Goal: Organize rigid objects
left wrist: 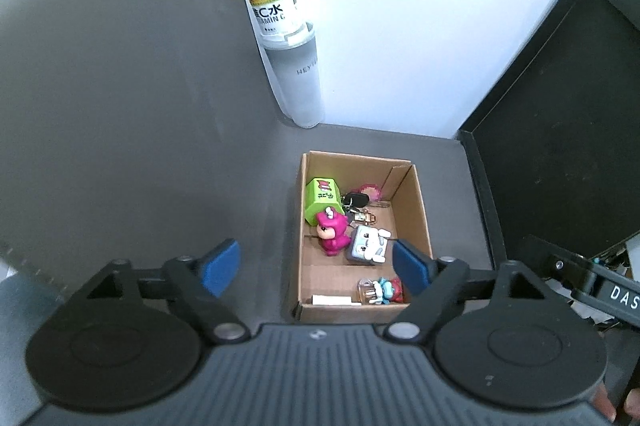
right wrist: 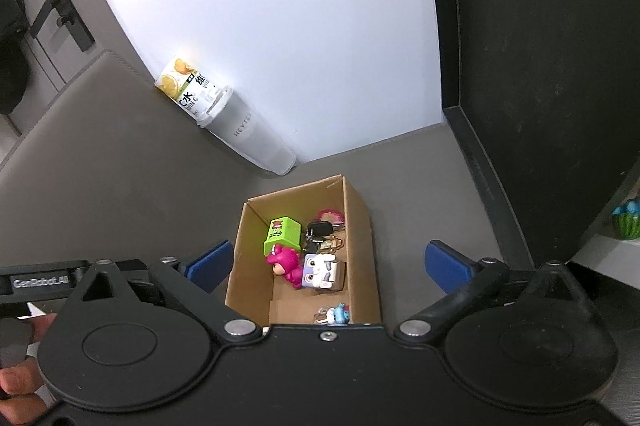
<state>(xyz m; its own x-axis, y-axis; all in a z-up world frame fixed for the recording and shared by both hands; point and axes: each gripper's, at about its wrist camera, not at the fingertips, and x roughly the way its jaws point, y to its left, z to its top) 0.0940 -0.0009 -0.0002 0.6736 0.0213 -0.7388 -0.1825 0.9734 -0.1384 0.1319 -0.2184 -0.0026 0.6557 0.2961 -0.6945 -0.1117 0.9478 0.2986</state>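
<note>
A small cardboard box [left wrist: 416, 201] sits on the grey desk mat and holds small toys: a green block [left wrist: 322, 199], a pink figure [left wrist: 332, 232], a grey-white cube toy [left wrist: 368, 244], a bunch of keys [left wrist: 358, 203], a pink round charm [left wrist: 371, 191] and a small blue-red keychain figure [left wrist: 384, 290]. My left gripper [left wrist: 316, 268] is open and empty above the box's near end. The box also shows in the right wrist view [right wrist: 360, 218]. My right gripper [right wrist: 328, 266] is open and empty, high above it.
A frosted tumbler [left wrist: 298, 81] with a vitamin C bottle [left wrist: 270, 1] in it stands by the white wall behind the box. A black monitor [left wrist: 560, 145] stands to the right. A green cactus ornament [right wrist: 626, 222] sits at the far right.
</note>
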